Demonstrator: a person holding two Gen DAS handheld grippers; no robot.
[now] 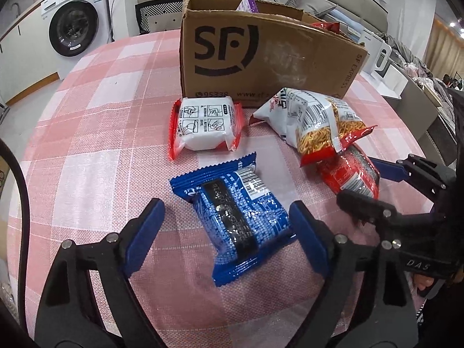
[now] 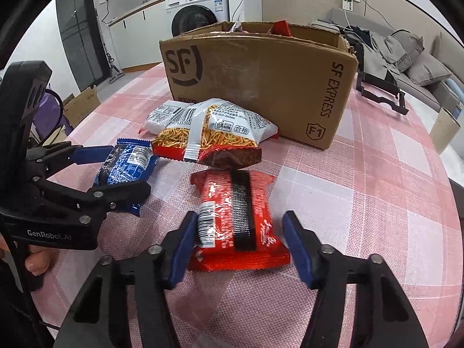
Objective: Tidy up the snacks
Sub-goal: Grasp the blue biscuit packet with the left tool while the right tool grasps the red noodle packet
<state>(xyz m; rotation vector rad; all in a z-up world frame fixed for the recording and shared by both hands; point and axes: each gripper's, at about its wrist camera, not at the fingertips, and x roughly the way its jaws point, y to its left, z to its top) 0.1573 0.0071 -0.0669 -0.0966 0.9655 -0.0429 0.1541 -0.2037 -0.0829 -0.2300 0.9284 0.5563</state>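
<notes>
Left wrist: packets 4 (image 1: pixel 240 217) | box 1 (image 1: pixel 261 58) | left fingers (image 1: pixel 226 233) apart | right fingers (image 2: pixel 237 249) apart

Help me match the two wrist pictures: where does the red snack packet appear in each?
Left wrist: red snack packet at right of centre, between the right claw's fingers.
Right wrist: red snack packet at lower centre, between that claw's fingers.
Shared landmark: cardboard box behind the snacks.

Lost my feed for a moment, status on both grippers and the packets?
Left gripper open astride blue packet. Right gripper open astride red packet. Noodle-snack bag overlaps red packet's far end. SF box beyond.
</notes>
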